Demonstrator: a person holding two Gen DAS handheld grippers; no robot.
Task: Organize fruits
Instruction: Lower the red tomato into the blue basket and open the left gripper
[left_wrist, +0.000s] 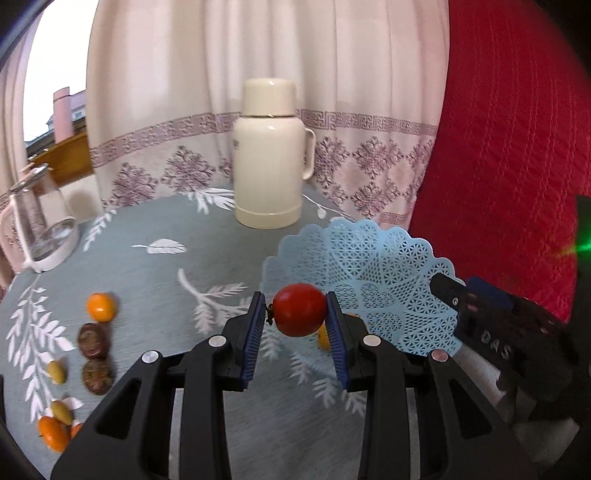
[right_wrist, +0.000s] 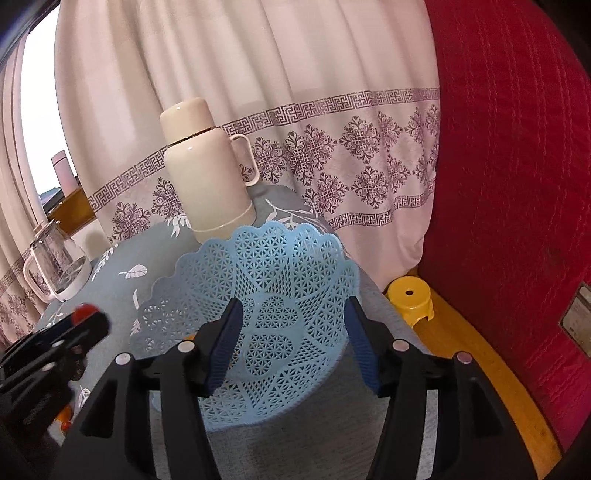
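My left gripper (left_wrist: 297, 308) is shut on a red tomato (left_wrist: 300, 309) and holds it above the table, just left of the light blue lattice basket (left_wrist: 373, 266). An orange fruit (left_wrist: 324, 336) shows partly behind its right finger. Several fruits lie at the left: an orange one (left_wrist: 100, 306), two dark brown ones (left_wrist: 94, 340), small yellow-green ones (left_wrist: 56, 371) and an orange one (left_wrist: 53, 432). My right gripper (right_wrist: 293, 334) is open and empty, hovering over the empty basket (right_wrist: 258, 280). The left gripper (right_wrist: 55, 343) with the tomato (right_wrist: 83, 312) shows blurred at the left of the right wrist view.
A cream thermos (left_wrist: 271, 155) stands at the back of the grey leaf-print tablecloth (left_wrist: 166, 280). A glass kettle (left_wrist: 40, 221) stands at the far left. Curtains hang behind. A red quilted surface (right_wrist: 517, 184) and a yellow stool (right_wrist: 410, 299) are off the table's right edge.
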